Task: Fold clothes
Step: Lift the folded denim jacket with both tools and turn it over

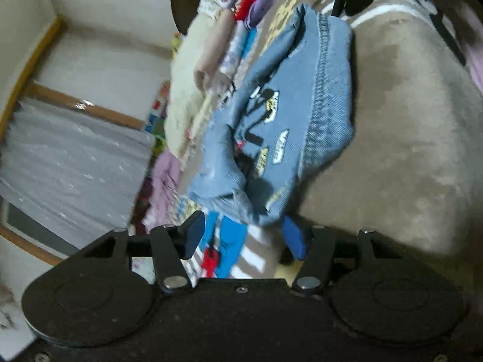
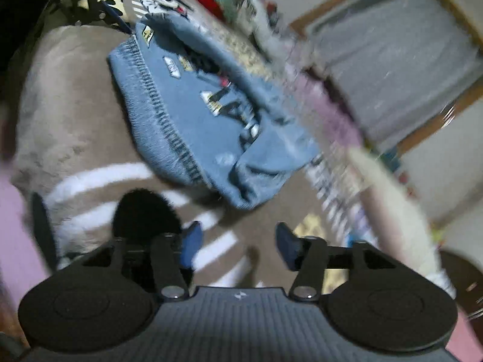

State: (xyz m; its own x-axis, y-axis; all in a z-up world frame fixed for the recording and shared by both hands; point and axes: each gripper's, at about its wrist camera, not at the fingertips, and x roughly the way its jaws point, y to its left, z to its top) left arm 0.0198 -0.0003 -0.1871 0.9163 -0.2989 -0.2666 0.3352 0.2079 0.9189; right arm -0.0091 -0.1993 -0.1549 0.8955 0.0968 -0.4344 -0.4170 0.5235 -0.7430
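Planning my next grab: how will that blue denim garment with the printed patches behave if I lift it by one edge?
The denim garment will probably sag and unfold, since it already lies creased and bunched. Its thick stitched hem suggests weight, so expect drag on the plush brown blanket. It is unlikely to slip from the pads.

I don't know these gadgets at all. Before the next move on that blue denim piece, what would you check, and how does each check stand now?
1. Left gripper empty, jaws apart: ok.
2. Right gripper empty, jaws apart: ok.
3. Denim garment lying on the brown blanket, free of both grippers: ok.
4. Garment folded neatly: not ok; its near end is bunched and rumpled.
5. Room beside it: not ok on the far side, where a clothes pile lies close.
6. Pictures sharp enough to pick an edge: not ok; both are blurred.
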